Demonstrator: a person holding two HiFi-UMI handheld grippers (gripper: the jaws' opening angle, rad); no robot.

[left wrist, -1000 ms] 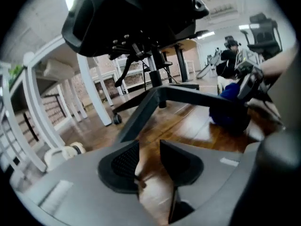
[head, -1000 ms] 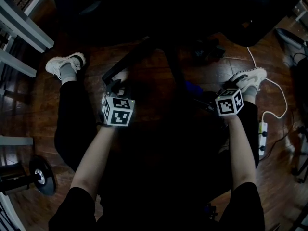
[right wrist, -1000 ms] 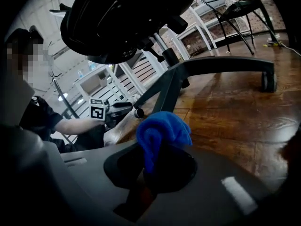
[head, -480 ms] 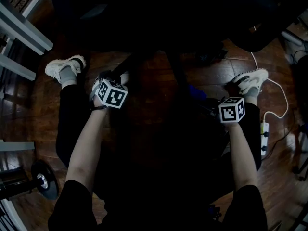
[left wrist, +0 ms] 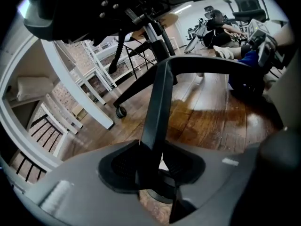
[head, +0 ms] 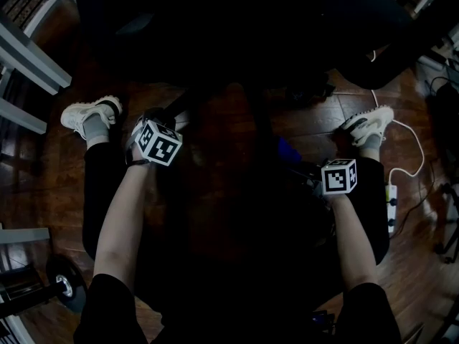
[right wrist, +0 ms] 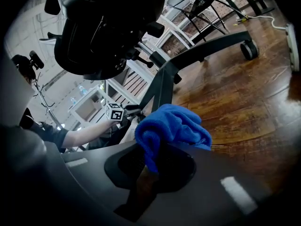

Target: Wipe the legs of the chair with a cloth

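cloth (right wrist: 175,126) clamped in right gripper (right wrist: 153,166); left gripper (left wrist: 154,169) jaws just closing round chair leg (left wrist: 158,102)

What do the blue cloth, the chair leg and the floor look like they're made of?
Seemingly: blue cloth, soft microfibre, fuzzy nap, limp folds; chair leg, matte black plastic or painted metal, unclear which; floor, glossy varnished wood planks, visible grain, reflections.

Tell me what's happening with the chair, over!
Left tool: jaws just closing, chair leg between them. Right tool shut on blue cloth. Nothing seen blocking the leg.
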